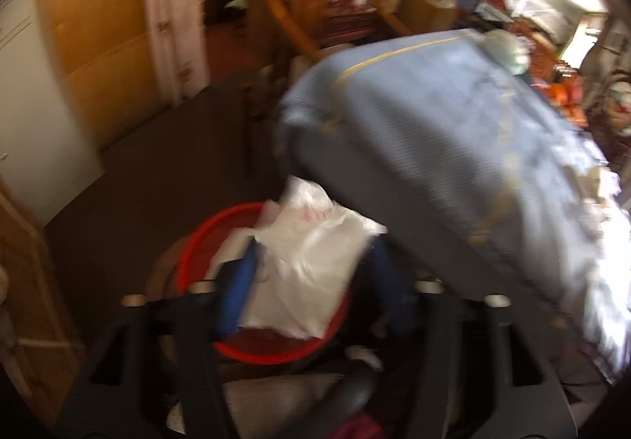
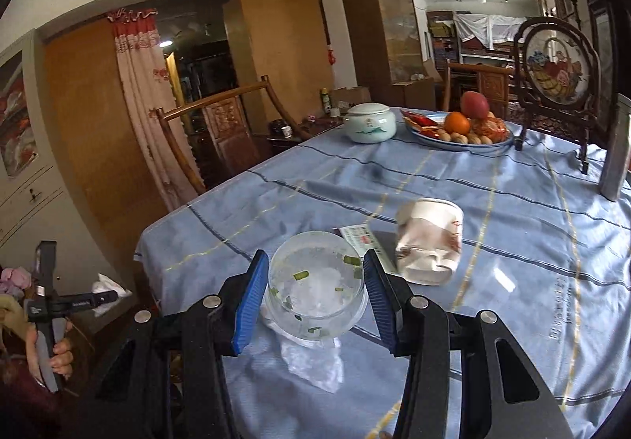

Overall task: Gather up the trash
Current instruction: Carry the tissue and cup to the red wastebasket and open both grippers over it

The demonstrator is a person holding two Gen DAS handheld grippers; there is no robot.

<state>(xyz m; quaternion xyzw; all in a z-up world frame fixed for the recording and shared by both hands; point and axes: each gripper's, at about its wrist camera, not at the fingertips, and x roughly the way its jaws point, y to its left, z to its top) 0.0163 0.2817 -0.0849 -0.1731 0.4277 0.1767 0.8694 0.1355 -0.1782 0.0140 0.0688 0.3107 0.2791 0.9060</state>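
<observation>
We are clamping right gripper (image 2: 313, 295) on plastic cup (image 2: 315, 293) above table (image 2: 512, 202); left gripper (image 1: 311, 289), jaws apart, seemingly releasing white bag (image 1: 311, 261) over red bin (image 1: 205, 241). Advising carrying cup level.

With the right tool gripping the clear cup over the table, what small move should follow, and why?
Probably carry the clear plastic cup, held between the right tool's pads, off the table's edge toward the red bin beside it. The left tool hangs open over that bin with a white plastic bag at its mouth, so the bin looks like the drop spot.
</observation>
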